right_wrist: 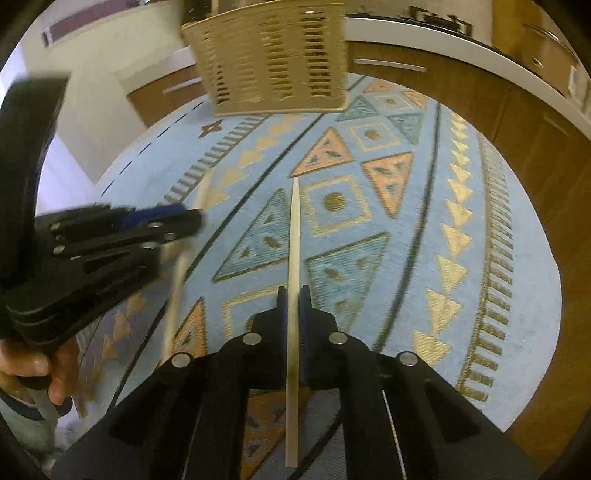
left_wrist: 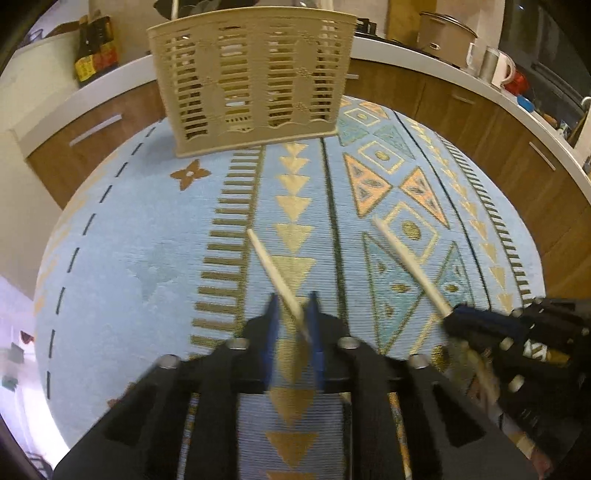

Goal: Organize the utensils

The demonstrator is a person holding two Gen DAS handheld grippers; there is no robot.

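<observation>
My left gripper is shut on a pale wooden chopstick that points up and left, above the patterned blue cloth. My right gripper is shut on a second pale chopstick that runs straight ahead between its blue pads. Each gripper shows in the other's view: the right one at the lower right with its chopstick, the left one at the left, blurred. A beige slotted utensil basket stands at the far end of the cloth; it also shows in the right wrist view.
The round table carries a blue cloth with gold and orange triangles. Wooden cabinets under a white counter curve behind it, with bottles, a pot and mugs. A hand holds the left gripper.
</observation>
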